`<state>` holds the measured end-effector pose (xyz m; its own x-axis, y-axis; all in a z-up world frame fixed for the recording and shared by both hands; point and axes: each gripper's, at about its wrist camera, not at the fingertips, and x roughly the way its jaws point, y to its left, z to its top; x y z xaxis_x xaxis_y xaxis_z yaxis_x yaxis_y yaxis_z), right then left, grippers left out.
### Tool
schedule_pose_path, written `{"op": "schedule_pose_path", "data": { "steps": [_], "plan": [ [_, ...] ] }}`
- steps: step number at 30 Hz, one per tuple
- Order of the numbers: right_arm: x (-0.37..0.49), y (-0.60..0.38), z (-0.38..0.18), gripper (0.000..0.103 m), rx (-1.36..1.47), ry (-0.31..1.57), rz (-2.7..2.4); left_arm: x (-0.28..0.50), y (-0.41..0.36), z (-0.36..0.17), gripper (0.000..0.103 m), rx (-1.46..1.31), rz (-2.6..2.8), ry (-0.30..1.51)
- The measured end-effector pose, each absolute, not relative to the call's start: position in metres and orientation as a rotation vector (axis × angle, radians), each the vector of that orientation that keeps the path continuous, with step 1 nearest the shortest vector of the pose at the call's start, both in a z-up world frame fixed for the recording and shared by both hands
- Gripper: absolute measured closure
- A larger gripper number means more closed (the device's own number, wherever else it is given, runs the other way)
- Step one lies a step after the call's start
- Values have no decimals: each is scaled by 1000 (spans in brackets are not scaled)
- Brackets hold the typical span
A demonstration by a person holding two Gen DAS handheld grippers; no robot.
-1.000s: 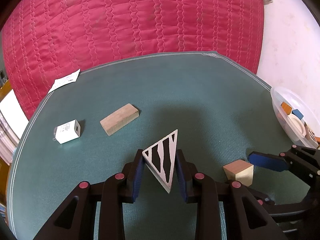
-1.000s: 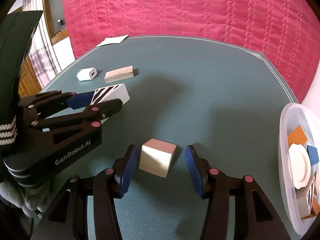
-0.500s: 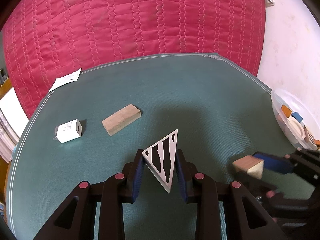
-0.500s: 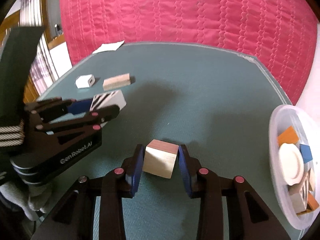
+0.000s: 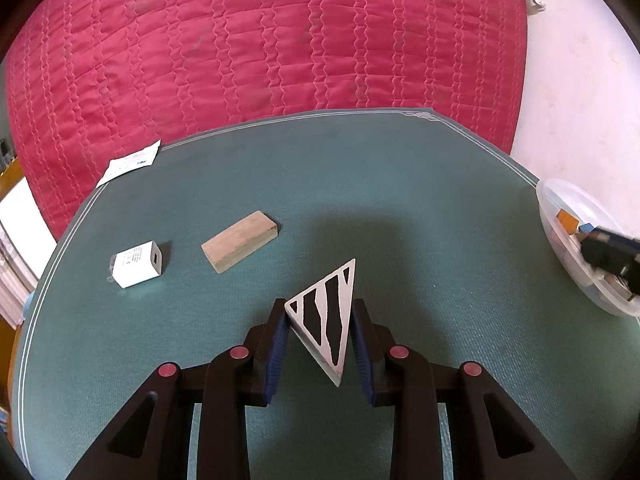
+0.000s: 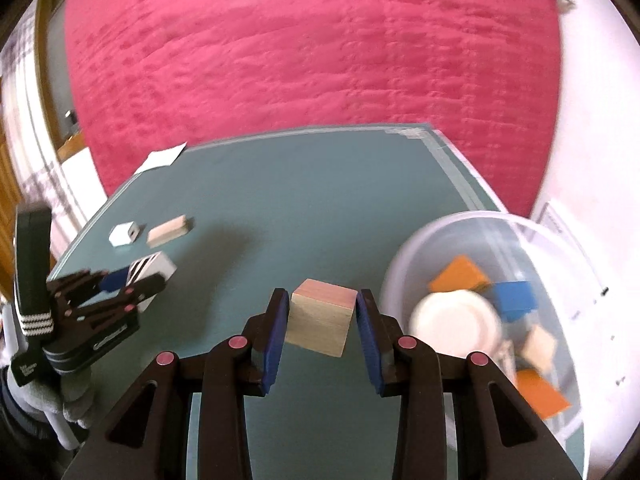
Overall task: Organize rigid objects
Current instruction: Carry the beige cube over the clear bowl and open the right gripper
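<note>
Right wrist view: right tool (image 6: 322, 316) clamped on wooden cube (image 6: 321, 321), carried beside clear plastic bin (image 6: 436, 248) at table's right edge. Left tool (image 5: 319, 334) clamped on striped triangular block (image 5: 326, 320). Next, judged: position cube over bin, release.

A pale wooden cube with a pinkish top face (image 6: 321, 322) is clamped between blue pads, just at nine o'clock of the clear plastic tub (image 6: 560, 248) holding orange, blue and pale blocks and a white disc. A white triangular block with black stripes (image 5: 326, 320) stands pinched on edge. At its ten o'clock lies a flat rectangular wooden block (image 5: 239, 246); a white charger cube (image 5: 136, 264) lies at that block's nine o'clock.
</note>
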<state>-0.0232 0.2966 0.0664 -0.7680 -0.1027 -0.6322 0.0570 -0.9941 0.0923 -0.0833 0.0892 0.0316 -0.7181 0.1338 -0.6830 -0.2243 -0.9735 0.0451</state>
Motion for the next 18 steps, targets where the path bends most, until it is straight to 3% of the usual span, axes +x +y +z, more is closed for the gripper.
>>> {"op": "schedule_pose_path", "data": {
  "steps": [18],
  "plan": [
    [4, 403, 77, 67, 1018, -374, -3079, -70, 103, 29, 71, -1062, 2715, 223]
  ]
}}
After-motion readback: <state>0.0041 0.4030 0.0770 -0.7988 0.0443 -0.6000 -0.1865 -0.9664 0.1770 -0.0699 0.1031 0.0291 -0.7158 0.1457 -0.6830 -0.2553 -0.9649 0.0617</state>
